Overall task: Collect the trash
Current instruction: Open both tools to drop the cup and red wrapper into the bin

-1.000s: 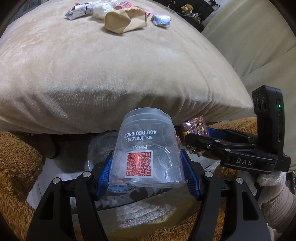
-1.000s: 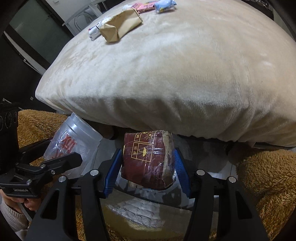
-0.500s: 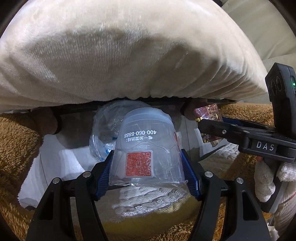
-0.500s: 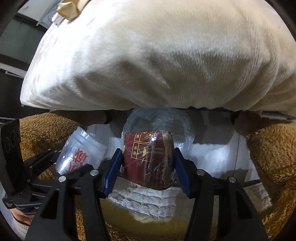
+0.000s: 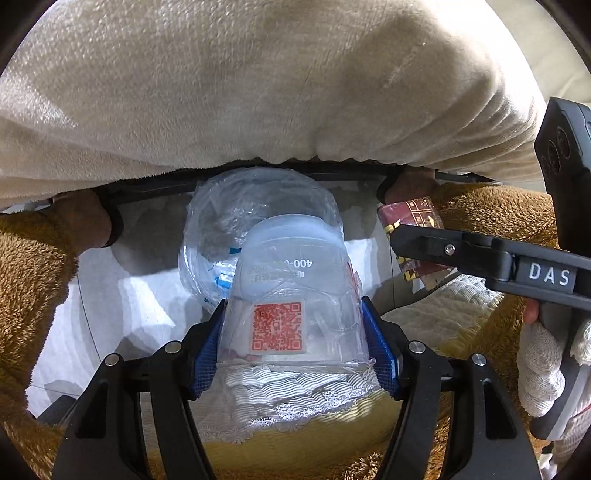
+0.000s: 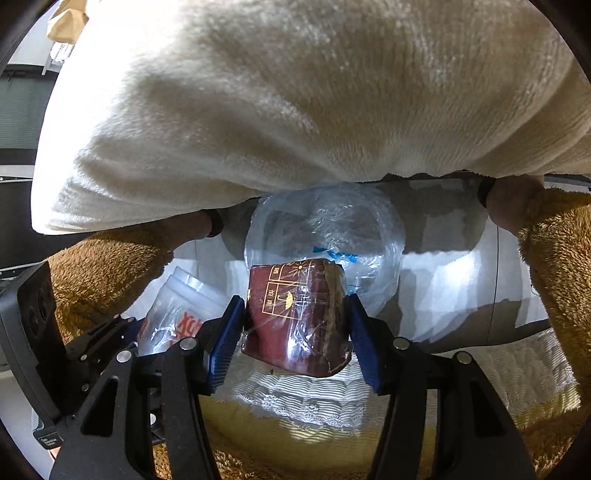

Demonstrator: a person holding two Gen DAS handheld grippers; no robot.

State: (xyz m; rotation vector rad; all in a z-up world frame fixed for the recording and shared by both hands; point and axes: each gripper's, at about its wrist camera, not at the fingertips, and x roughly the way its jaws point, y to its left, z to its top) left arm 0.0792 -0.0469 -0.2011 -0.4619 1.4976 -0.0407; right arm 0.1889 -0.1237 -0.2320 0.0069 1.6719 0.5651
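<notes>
My left gripper [image 5: 295, 332] is shut on a clear plastic cup [image 5: 291, 295] with a red QR label, its base pointing away from me. My right gripper [image 6: 295, 332] is shut on a dark red carton [image 6: 299, 317] wrapped in clear film. Both hang over a bin lined with a clear plastic bag [image 5: 255, 210] [image 6: 325, 229] on the floor, under the edge of a cream cushion [image 5: 258, 81]. The right gripper with the red carton [image 5: 413, 218] shows at the right of the left wrist view; the cup [image 6: 177, 314] shows at the left of the right wrist view.
The big cream cushion [image 6: 295, 92] overhangs the bin from above. Brown fleece sleeves [image 5: 33, 266] [image 6: 557, 251] flank the bin on both sides. A gloved hand [image 5: 543, 365] holds the right gripper. A brown paper bag [image 6: 66, 22] lies far back on the cushion. White lace cloth [image 6: 310, 398] lies below.
Both grippers sank and tipped downward with their loads. The cushion top and its litter slid out of view, and the bag-lined bin came into view under the cup and carton.
</notes>
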